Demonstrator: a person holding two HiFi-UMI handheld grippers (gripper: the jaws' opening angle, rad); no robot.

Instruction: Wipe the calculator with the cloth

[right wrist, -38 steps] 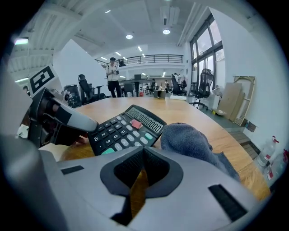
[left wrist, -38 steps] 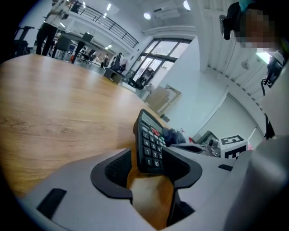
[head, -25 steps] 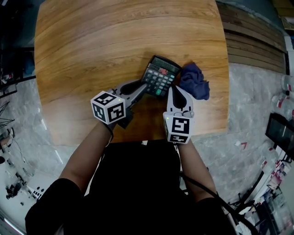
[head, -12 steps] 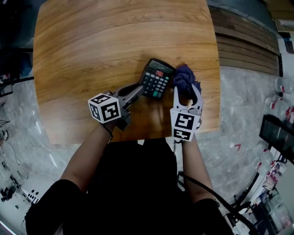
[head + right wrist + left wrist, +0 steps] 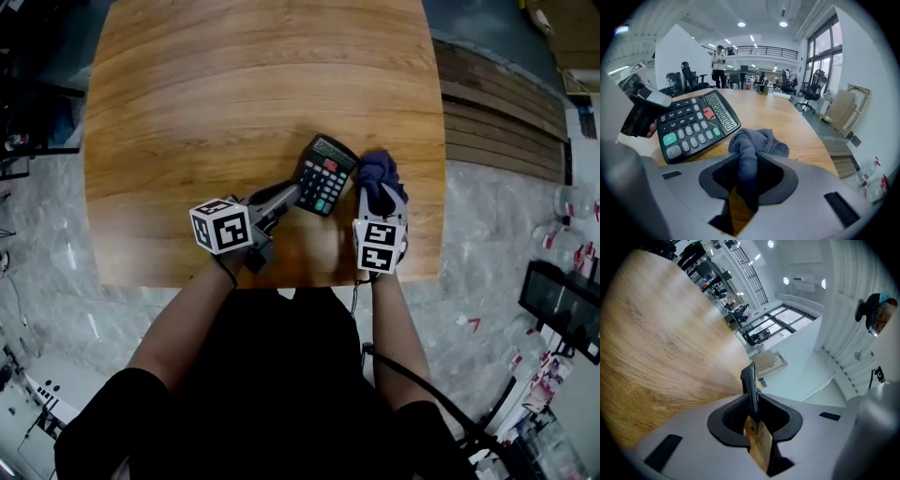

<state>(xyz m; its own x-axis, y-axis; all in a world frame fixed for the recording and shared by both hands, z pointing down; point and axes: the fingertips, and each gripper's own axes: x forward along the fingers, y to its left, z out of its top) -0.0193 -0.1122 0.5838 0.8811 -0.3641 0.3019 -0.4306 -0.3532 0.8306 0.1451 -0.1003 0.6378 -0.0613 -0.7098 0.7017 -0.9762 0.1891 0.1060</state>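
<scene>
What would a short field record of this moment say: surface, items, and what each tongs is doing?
surface: wooden table
calculator: keys up, beside the cloth
cloth: dark blue, bunched
left tongs: clamped on the calculator's edge, jaws just tightened
right tongs: jaws just closing, pinching the cloth
wiping: cloth not yet on the keys

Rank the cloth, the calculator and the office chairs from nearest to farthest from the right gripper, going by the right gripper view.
1. The cloth: pinched between the jaws of the right gripper, which have just been closing on it.
2. The calculator: just ahead, to the left.
3. The office chairs: far beyond the table, by the windows.
</scene>
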